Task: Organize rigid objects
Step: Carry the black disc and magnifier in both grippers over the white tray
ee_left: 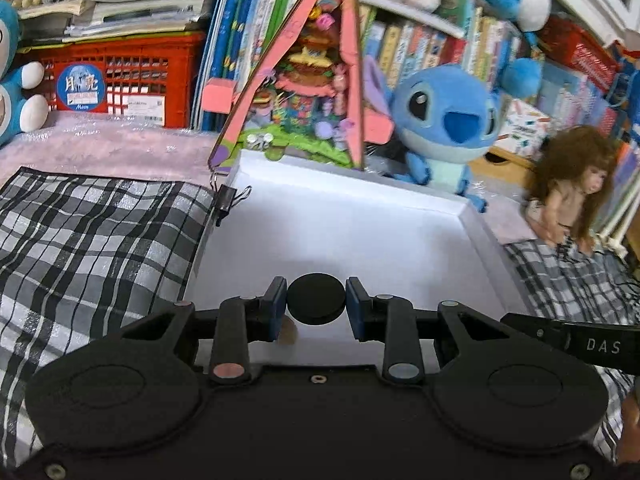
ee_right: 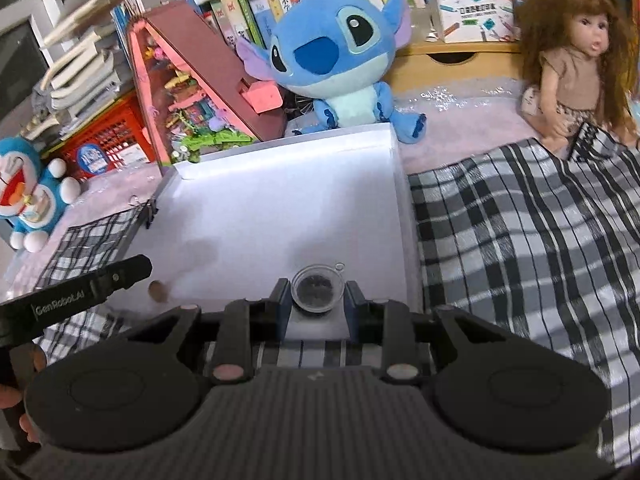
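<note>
**Inspector:** Left side first?

**Assistant:** The left gripper [ee_left: 316, 305] is held low and level over the near edge of the white tray [ee_left: 472, 216], pads clamped on a black disc [ee_left: 316, 299]. A small brown coin [ee_right: 158, 291], possibly, lies on the tray beneath.

**Inspector:** And right?

**Assistant:** The right gripper [ee_right: 316, 298] reaches over the checked cloth [ee_right: 520, 240] to the tray's near edge, fingers pinching a small clear lidded pot [ee_right: 317, 289] above the tray floor.

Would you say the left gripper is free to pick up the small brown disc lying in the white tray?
Probably not yet: the left gripper is shut on a black disc, so its jaws are occupied, though the brown disc lies unobstructed in the white tray.
</note>
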